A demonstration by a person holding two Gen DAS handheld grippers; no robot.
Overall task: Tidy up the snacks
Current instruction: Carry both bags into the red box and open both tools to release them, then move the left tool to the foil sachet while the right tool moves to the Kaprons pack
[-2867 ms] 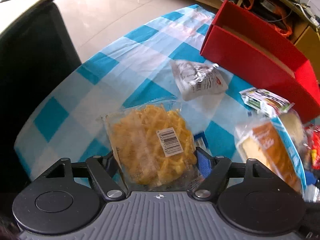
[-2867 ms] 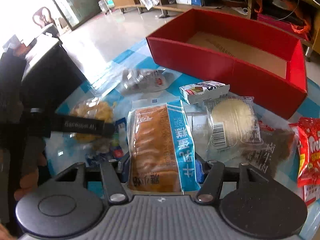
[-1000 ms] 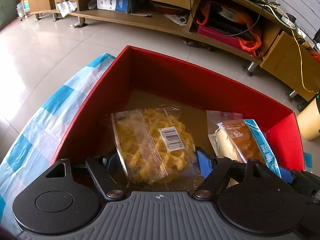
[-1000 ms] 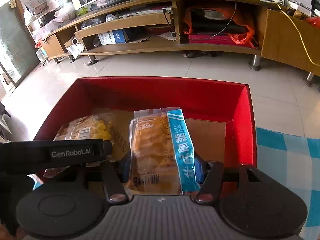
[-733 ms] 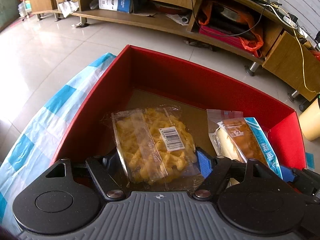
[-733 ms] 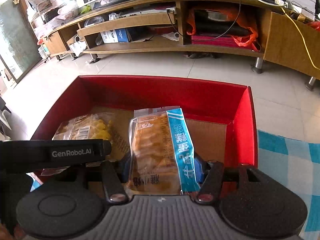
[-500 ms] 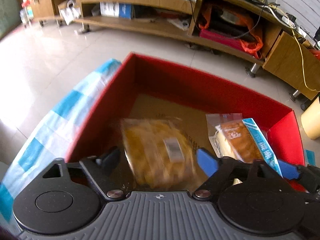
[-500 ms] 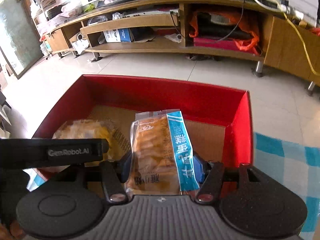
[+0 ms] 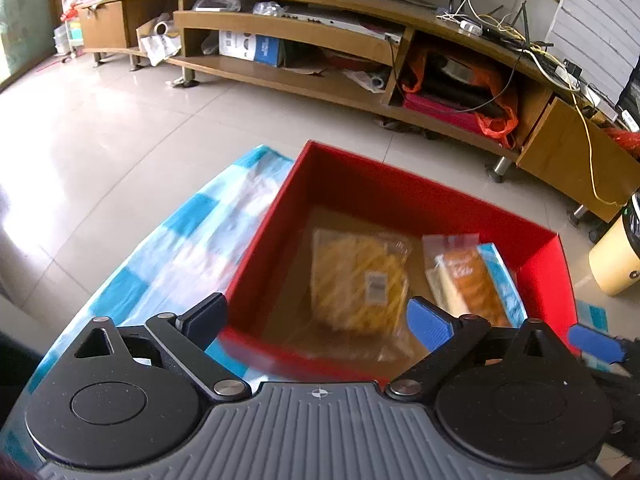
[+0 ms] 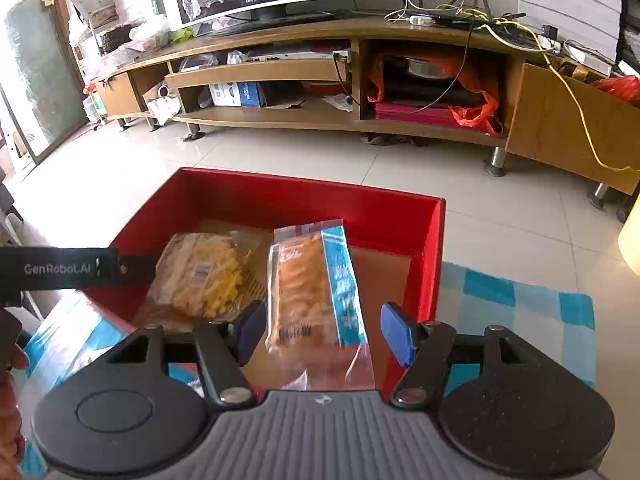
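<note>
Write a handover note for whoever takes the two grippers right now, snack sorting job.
Left gripper: open, nothing between the jaws, which have just been opening; it sits at the near wall of the red box.
Right gripper: jaws have just opened a little and its pads stand clear of the bread pack, which lies below in the box.
Waffle pack: lying on the box floor, beside the bread pack.
Done: both packs are in the box.
Left: no other snacks show in these views; look over the checked tablecloth for any more.
</note>
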